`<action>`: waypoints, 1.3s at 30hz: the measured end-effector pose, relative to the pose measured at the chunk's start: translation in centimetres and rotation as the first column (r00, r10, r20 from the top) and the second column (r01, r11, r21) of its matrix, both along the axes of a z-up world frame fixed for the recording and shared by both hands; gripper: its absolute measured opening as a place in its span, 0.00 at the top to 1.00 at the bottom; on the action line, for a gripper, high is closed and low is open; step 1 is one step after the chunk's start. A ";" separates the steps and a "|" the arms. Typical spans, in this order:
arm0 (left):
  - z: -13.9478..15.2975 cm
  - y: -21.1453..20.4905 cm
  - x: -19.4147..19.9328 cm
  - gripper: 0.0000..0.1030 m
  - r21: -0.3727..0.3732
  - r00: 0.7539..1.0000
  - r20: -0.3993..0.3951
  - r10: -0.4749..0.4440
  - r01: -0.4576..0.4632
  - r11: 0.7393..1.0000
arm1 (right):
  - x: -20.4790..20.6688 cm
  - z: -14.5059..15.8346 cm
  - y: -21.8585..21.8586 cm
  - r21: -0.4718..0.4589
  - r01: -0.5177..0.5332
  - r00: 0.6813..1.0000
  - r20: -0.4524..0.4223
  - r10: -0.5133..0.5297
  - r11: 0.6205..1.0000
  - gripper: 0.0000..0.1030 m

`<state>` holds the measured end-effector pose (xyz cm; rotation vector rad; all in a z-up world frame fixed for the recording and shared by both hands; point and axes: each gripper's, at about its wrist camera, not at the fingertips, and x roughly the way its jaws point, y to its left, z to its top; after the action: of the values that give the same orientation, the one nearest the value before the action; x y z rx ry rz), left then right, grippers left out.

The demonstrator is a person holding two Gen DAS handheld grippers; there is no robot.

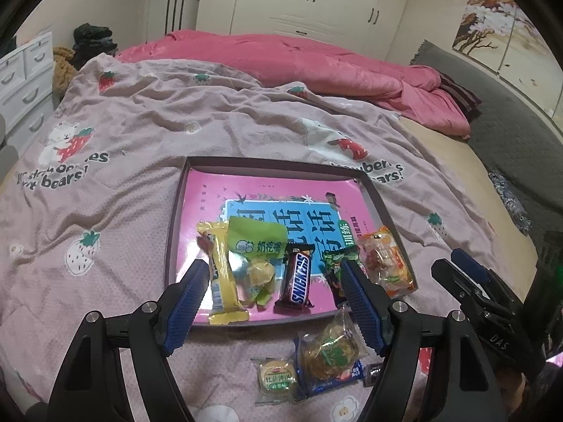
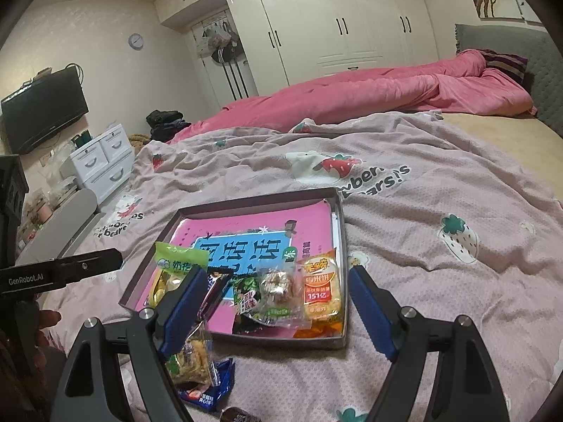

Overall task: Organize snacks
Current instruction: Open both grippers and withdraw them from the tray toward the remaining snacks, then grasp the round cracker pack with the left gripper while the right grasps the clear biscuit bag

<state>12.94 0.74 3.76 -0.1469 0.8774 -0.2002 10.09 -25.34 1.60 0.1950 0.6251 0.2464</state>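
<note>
**Both grippers spread above the snack tray**

Nearest to us, our left gripper [image 1: 274,292] hangs with its blue pads spread wide and nothing between them; our right gripper [image 2: 274,302] is likewise spread and pinches nothing. Just below them, loose on the strawberry blanket [image 1: 123,176] in front of the tray, lie a round biscuit pack [image 1: 277,379], a clear pack of brown crisps [image 1: 329,350] and, under it, a blue packet [image 2: 211,392].

Beyond these sits the shallow tray [image 1: 278,164], lined with a pink book. Along its near edge we see a row: a yellow bar [image 1: 221,274], a green bag of sweets [image 1: 257,242], a Snickers bar [image 1: 297,276], a dark green packet [image 2: 246,297], a clear-wrapped brown ball [image 2: 279,286] and an orange rice-cracker pack [image 2: 320,292] at the right wall.

Farther off lies a pink duvet [image 1: 316,66], then white wardrobes [image 2: 334,17].
</note>
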 end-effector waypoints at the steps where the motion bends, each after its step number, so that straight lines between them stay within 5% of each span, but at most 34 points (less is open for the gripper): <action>1: 0.0 0.0 -0.1 0.24 0.001 1.000 0.000 -0.003 0.003 1.000 | -0.2 0.0 0.1 -0.002 -0.003 1.000 0.000 0.003 1.000 0.21; 39: -1.2 0.4 -4.6 0.24 0.058 0.998 -0.050 -0.048 0.051 0.997 | -4.7 0.5 2.8 -0.068 -0.069 0.998 0.002 0.069 0.995 0.19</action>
<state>8.33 1.17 2.57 -0.0749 0.9353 -0.2173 5.43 -22.54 2.07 0.1073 0.6358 0.2919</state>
